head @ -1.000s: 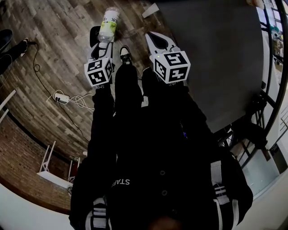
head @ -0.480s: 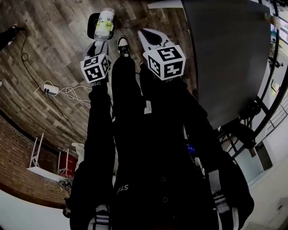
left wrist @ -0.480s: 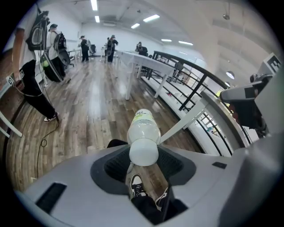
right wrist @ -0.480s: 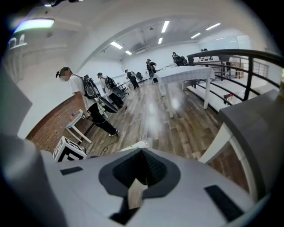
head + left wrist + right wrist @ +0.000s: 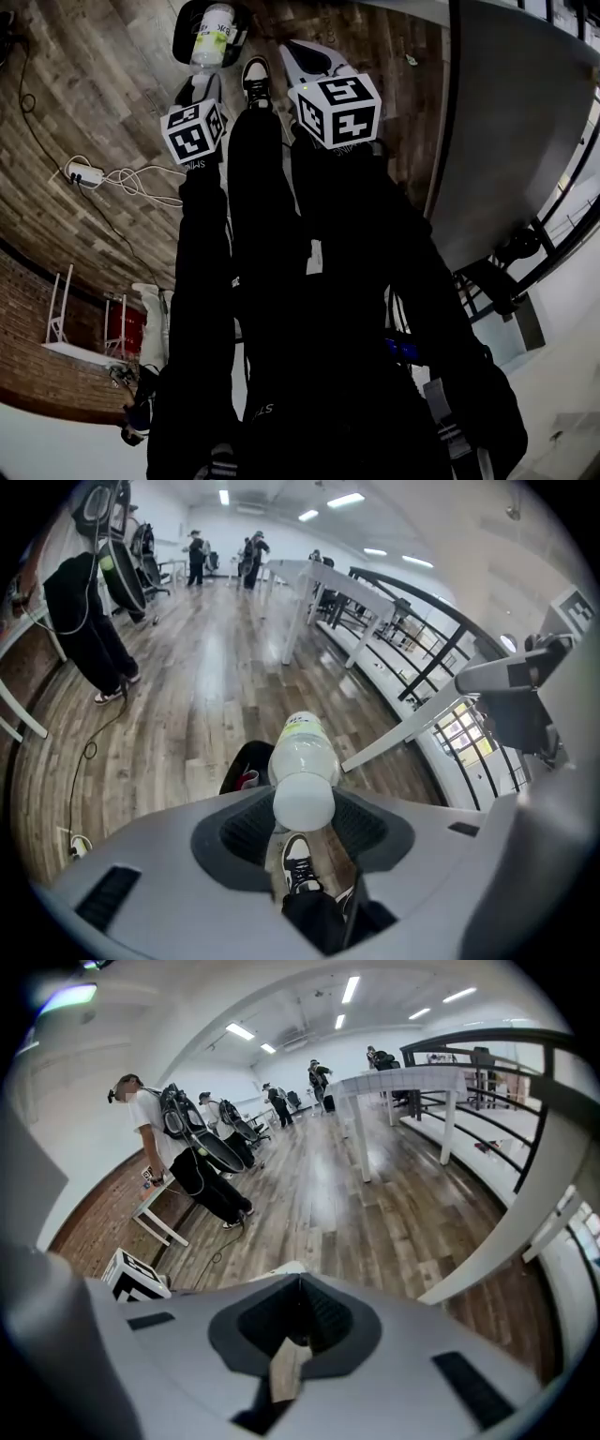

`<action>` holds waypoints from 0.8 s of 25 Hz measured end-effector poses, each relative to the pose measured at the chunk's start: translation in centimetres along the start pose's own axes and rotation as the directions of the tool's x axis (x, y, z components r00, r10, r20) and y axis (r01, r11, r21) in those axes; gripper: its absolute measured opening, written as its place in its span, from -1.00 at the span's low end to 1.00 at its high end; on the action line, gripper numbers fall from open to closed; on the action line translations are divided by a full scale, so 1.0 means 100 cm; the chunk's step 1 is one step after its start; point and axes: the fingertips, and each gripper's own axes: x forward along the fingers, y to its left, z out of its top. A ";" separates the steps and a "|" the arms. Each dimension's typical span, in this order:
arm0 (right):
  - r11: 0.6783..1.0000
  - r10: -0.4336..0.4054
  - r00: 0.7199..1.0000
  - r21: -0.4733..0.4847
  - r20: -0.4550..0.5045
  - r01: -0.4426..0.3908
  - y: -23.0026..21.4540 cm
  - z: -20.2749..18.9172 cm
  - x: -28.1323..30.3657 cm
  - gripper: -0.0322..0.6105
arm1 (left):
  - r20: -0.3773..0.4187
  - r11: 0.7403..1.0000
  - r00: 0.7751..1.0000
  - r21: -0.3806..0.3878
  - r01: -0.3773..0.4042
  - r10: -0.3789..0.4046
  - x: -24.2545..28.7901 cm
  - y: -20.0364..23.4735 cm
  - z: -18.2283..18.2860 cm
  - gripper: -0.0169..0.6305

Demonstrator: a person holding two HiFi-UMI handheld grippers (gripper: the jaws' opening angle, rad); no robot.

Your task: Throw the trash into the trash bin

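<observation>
The wooden floor (image 5: 84,84) has slid past under me, and the grey table (image 5: 506,141) now lies well off to the right of the trash bin (image 5: 182,33). A second ago the bin was only a dark edge behind my load; now its open mouth shows beside my shoe (image 5: 255,80). My left gripper (image 5: 199,86) is clamped on the base of the plastic bottle (image 5: 214,36), whose neck end reaches over the bin's opening. In the left gripper view the bin (image 5: 242,761) sits just below and left of the bottle (image 5: 303,761). I judge I'm nearly close enough to drop it. My right gripper (image 5: 305,58) is closed on nothing, on the table side of the bin.
</observation>
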 end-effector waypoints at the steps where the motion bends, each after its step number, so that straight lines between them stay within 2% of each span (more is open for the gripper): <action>1: 1.000 -0.004 1.000 0.007 -0.010 0.004 -0.003 -0.007 0.010 -0.85 | -0.010 1.000 1.000 -0.005 -0.004 0.003 0.008 0.004 -0.007 -0.36; 7: 1.000 0.002 0.997 0.023 -0.080 0.000 -0.012 -0.044 0.070 -0.85 | -0.085 0.998 0.996 -0.046 -0.034 0.030 0.060 0.038 -0.043 -0.36; 10: 1.000 0.011 0.995 0.021 -0.102 -0.009 -0.012 -0.056 0.090 -0.85 | -0.121 0.998 0.992 -0.043 -0.052 0.046 0.085 0.055 -0.053 -0.36; 20: 1.000 0.024 0.988 0.017 -0.153 -0.022 -0.017 -0.083 0.105 -0.85 | -0.202 0.998 0.979 -0.036 -0.042 0.034 0.129 0.064 -0.067 -0.36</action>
